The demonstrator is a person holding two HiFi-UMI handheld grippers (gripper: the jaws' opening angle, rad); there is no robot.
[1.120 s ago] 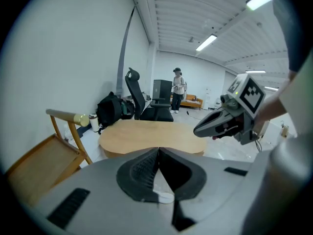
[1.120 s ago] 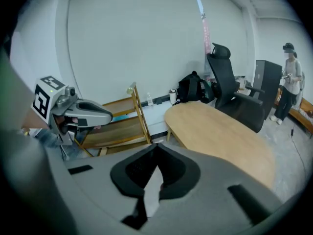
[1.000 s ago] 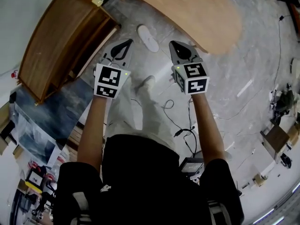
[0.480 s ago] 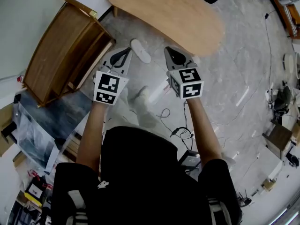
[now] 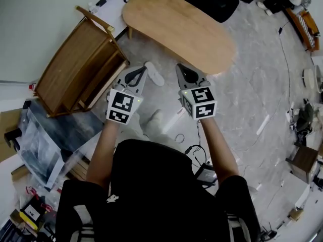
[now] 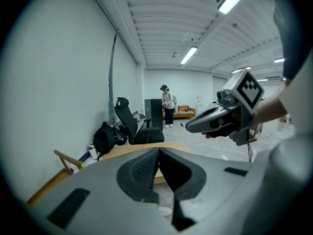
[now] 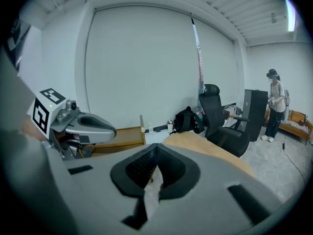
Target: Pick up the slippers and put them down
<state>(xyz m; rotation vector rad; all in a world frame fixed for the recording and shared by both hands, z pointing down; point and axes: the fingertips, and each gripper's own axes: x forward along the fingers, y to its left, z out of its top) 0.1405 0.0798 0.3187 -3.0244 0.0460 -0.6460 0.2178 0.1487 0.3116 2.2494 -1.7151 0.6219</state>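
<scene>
One pale slipper (image 5: 155, 73) lies flat on the grey floor (image 5: 252, 84), well below both grippers. In the head view its long axis runs from 11 o'clock to 5 o'clock. I cannot tell which end is the toe.

It shows between the two gripper tips. The left gripper (image 5: 139, 72) is at its 9 o'clock and the right gripper (image 5: 180, 68) at its 3 o'clock. Both point toward 12 o'clock.

Each gripper's own view shows its jaws closed tip to tip, with nothing between them. Neither gripper touches the slipper.

The oval wooden table (image 5: 181, 26) stands at the slipper's 1 o'clock, its near edge just beside the slipper. A wooden shelf unit (image 5: 75, 69) sits at the slipper's 9 o'clock, beyond the left gripper.
</scene>
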